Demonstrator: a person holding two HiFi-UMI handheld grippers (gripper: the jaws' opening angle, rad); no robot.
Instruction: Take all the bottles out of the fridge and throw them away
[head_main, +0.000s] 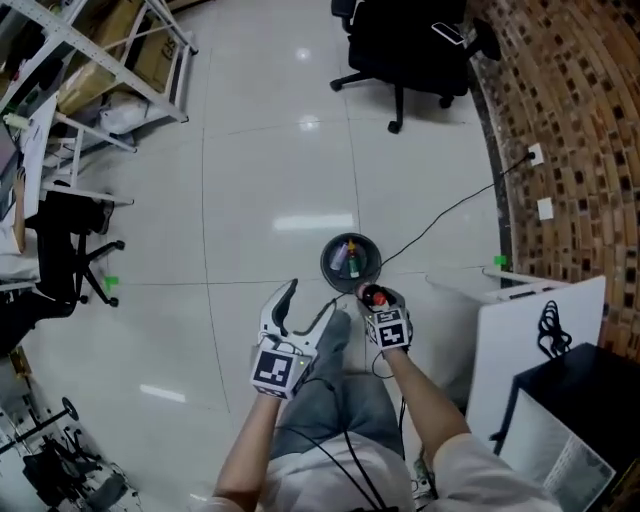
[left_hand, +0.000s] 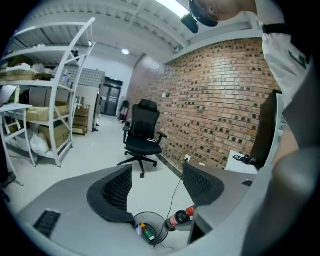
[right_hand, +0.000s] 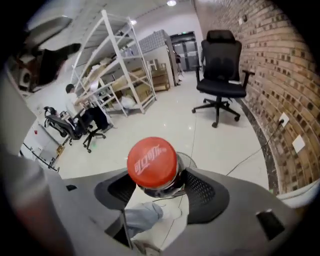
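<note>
The floor tiles (head_main: 270, 180) are glossy, the brick wall (head_main: 580, 120) rough, the red plastic cap (right_hand: 152, 161) of the bottle (left_hand: 179, 219) smooth.

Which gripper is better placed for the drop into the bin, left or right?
Right. The right gripper is shut on the red-capped bottle, close by the bin. The left gripper is open, empty and farther from it.

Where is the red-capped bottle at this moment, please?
Head view, centre-right: the red-capped bottle, clamped in the right gripper, by the black bin on the floor.
</note>
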